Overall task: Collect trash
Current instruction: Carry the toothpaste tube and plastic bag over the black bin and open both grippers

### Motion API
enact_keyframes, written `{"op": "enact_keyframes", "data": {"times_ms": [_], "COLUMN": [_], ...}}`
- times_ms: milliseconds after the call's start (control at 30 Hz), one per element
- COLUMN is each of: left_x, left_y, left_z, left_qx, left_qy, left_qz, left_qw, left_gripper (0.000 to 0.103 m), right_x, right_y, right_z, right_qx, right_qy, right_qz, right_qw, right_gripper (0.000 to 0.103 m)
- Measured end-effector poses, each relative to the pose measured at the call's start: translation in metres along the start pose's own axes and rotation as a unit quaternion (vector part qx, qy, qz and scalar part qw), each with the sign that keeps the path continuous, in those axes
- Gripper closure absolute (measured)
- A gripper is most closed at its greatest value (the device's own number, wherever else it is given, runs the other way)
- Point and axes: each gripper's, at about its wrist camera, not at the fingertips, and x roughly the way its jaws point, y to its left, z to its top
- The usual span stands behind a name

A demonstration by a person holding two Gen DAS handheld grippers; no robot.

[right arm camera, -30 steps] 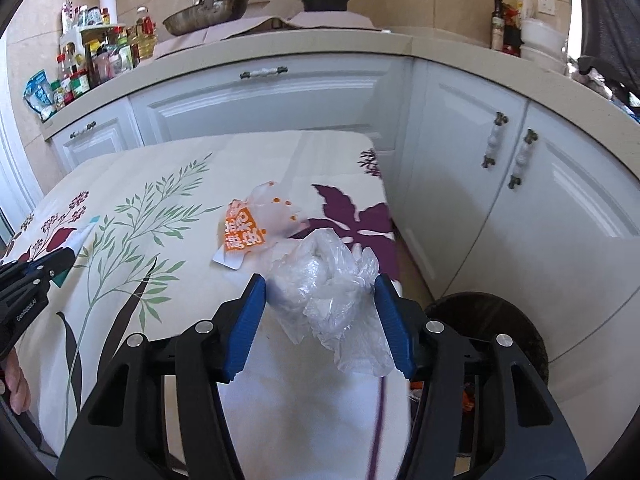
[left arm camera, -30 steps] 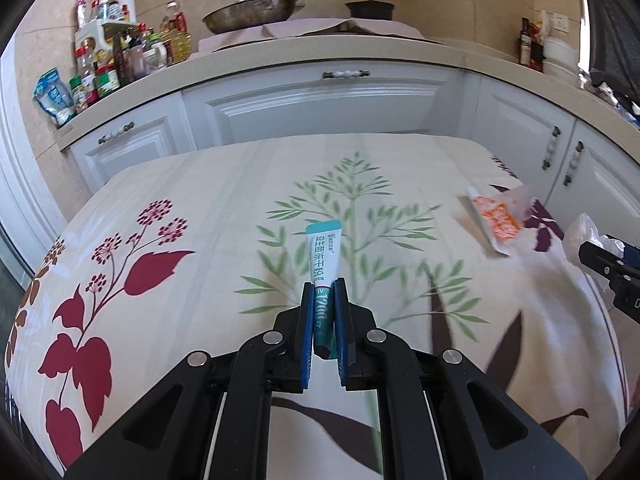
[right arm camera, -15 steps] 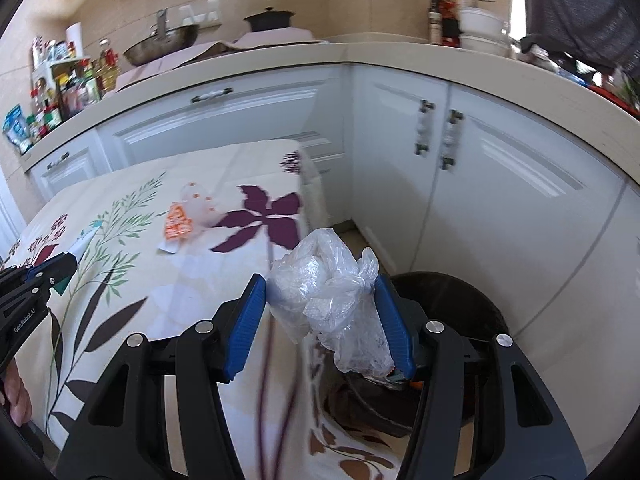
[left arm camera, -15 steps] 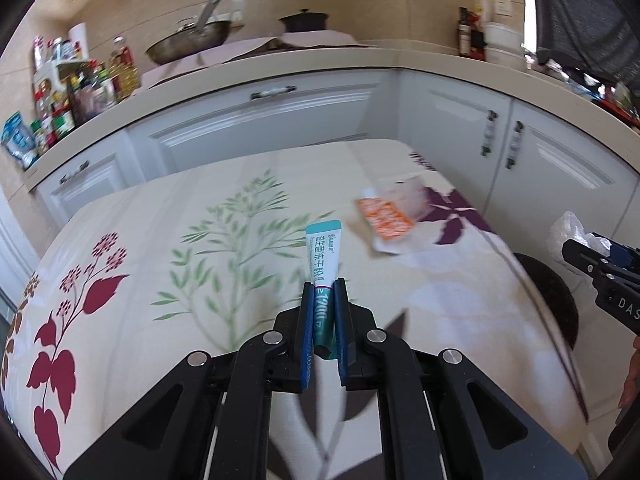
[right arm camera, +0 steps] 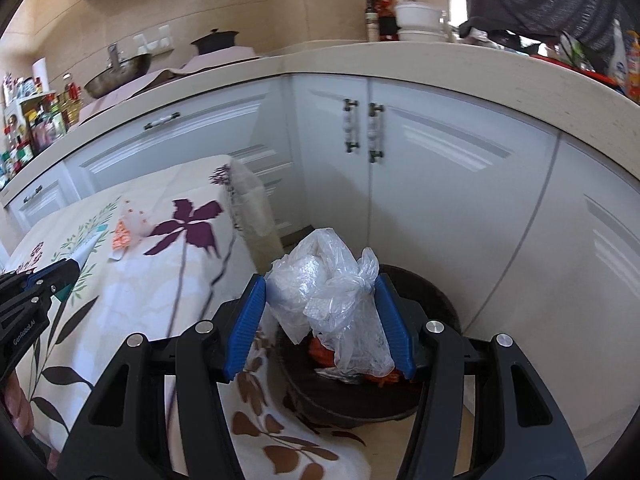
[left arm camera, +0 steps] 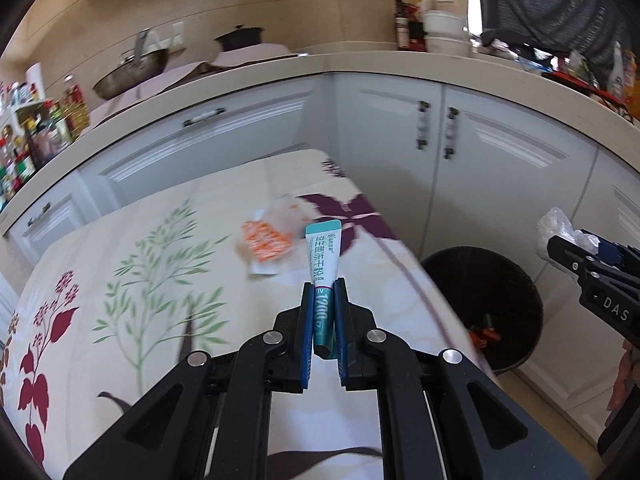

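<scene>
One tube (left arm camera: 323,264), one plastic bag (right arm camera: 332,292), one wrapper (left arm camera: 267,242), one bin (left arm camera: 486,304).

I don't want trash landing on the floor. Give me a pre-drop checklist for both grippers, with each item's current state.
1. Right gripper holds the plastic bag between its fingers: ok.
2. Bag is over the open trash bin: ok in the right wrist view, though its exact height above the rim is hard to judge.
3. Bin has room: ok, some orange scraps sit at the bottom.
4. Left gripper is clamped on the toothpaste tube: ok.
5. Tube is over the bin: not ok, it is above the tablecloth.
6. Table is free of trash: not ok, the orange wrapper lies there.
</scene>
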Motion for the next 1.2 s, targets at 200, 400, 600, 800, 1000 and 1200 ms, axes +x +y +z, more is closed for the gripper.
{"op": "enact_keyframes", "data": {"times_ms": [200,400,600,800,1000,1200], "left_x": [0.004,0.008,0.016,0.031,0.048,0.061], "left_y": [-0.036,-0.071,-0.101,-0.126,-0.142,-0.153], "left_z": [0.007,0.016,0.023,0.027,0.029,0.031], "left_qx": [0.019,0.037,0.048,0.057,0.057,0.055], "left_qy": [-0.005,-0.014,-0.017,-0.015,-0.004,0.006], "left_qz": [-0.022,-0.044,-0.057,-0.061,-0.061,-0.065], "left_qw": [0.9996,0.9983,0.9970,0.9964,0.9965,0.9963], "left_gripper": [0.093,0.093,0.093,0.093,0.093,0.093], "right_x": [-0.004,-0.003,0.003,0.011,0.025,0.041], "right_y": [-0.024,-0.043,-0.062,-0.075,-0.087,-0.092], "right_z": [-0.003,-0.004,-0.004,-0.005,-0.009,-0.009], "right_qx": [0.009,0.018,0.028,0.038,0.048,0.052], "right_qy": [-0.009,-0.014,-0.018,-0.017,-0.010,-0.004], "right_qz": [-0.019,-0.028,-0.036,-0.042,-0.049,-0.052], "right_qw": [1.000,0.999,0.999,0.998,0.998,0.997], "right_gripper": [0.049,0.049,0.048,0.048,0.048,0.048]}}
